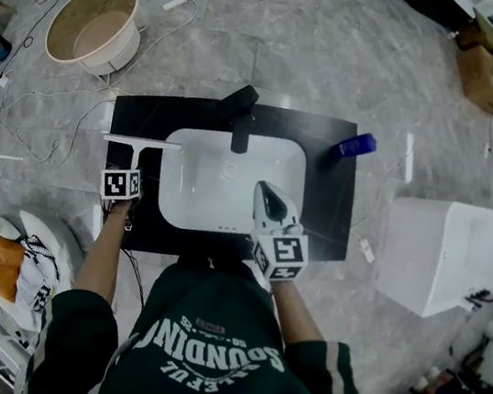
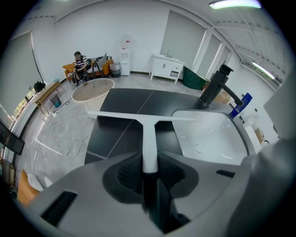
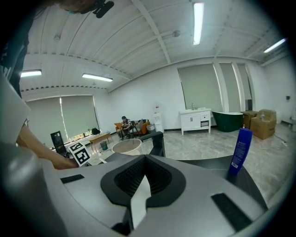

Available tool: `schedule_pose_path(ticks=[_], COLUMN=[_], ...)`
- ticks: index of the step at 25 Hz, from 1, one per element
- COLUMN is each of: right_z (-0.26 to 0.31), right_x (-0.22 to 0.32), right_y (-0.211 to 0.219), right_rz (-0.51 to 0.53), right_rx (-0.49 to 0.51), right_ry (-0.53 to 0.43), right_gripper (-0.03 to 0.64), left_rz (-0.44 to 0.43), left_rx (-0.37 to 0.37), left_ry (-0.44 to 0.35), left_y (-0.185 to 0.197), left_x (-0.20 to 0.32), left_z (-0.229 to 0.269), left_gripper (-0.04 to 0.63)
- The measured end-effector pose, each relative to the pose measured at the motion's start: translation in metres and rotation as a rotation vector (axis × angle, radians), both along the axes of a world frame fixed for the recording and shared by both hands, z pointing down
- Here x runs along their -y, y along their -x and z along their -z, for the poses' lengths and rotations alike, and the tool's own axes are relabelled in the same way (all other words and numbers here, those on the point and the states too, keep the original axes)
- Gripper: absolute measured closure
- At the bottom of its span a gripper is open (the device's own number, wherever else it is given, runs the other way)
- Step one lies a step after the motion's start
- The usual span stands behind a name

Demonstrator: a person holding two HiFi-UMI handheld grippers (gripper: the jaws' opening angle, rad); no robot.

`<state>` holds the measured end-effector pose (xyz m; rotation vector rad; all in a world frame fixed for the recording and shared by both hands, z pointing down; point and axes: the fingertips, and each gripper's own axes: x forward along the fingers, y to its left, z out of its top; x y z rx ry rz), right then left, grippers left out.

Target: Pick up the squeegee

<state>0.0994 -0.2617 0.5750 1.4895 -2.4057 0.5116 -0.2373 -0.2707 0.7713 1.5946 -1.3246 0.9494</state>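
The left gripper (image 2: 149, 164) clasps the squeegee (image 2: 149, 133) by its handle between its fingers on the worktop (image 2: 122, 104) (right gripper (image 1: 264, 191) fingers together, empty, above the sink (image 1: 201, 143)).

There's the left gripper (image 1: 130, 164) pointing steeply down, the left forearm (image 1: 105, 253) stretched straight ahead, jaws pinched on the handle of the squeegee (image 2: 149, 139). Over on the other side, the right gripper (image 1: 267, 195) tips only slightly down, jaws together, nothing between them. The right forearm (image 1: 300, 313) angles inward, and the green sleeves (image 1: 77, 332) are pushed up.
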Motion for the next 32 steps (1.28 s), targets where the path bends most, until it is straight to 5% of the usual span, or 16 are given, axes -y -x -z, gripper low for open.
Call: schedule_pose_path(ticks=[22,32], right_z=[0.057,0.087], right_x=[0.014,0.026], right_y=[0.001,-0.006], right_rz=[0.014,-0.003], right_rx=[-0.016,-0.015], right_ry=[-0.16,-0.226], right_gripper=[0.615,0.617], left_rz=[-0.174,-0.133], left_rx=[-0.01,-0.115], left_ry=[-0.392,-0.591], left_y=[-0.059,-0.081], left_x=[-0.008,-0.003], left_z=[0.146,0.231], left_gripper=[0.509,0.509])
